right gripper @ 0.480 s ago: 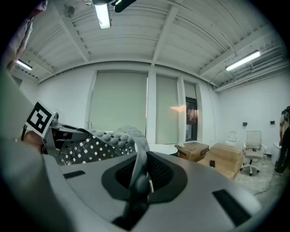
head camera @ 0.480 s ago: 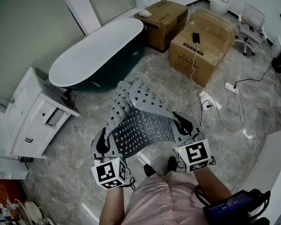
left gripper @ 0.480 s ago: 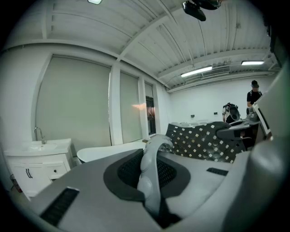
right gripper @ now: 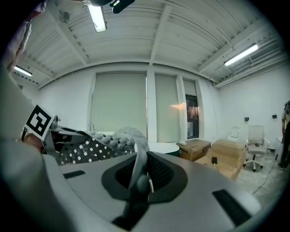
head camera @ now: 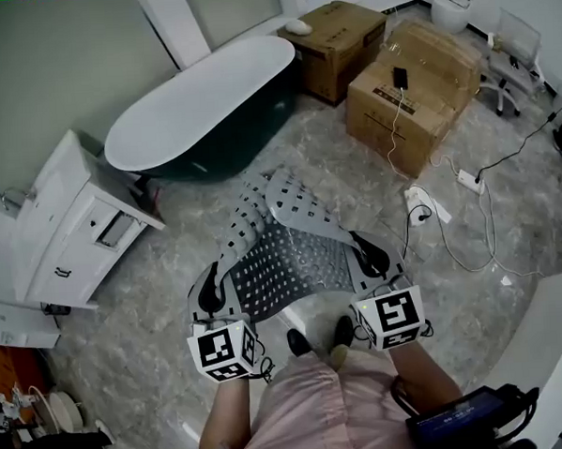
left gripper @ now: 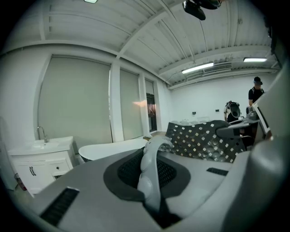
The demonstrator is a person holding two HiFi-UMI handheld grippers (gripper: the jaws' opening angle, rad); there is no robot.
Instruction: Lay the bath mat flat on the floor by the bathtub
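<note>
At the lower left of the head view, my left tool (head camera: 207, 285) is clamped on the near left corner of the bath mat (head camera: 287, 251). Its own view shows the grey edge pinched between the jaws. Holding both corners spreads the mat out instead of bunching it. At centre frame the mat is raised at my end, its far part folded over itself, on the near side of the bathtub (head camera: 200, 106) at upper left. At lower right, my right tool (head camera: 365, 258) is closed on the other corner, so the sheet can go down evenly, I judge.
</note>
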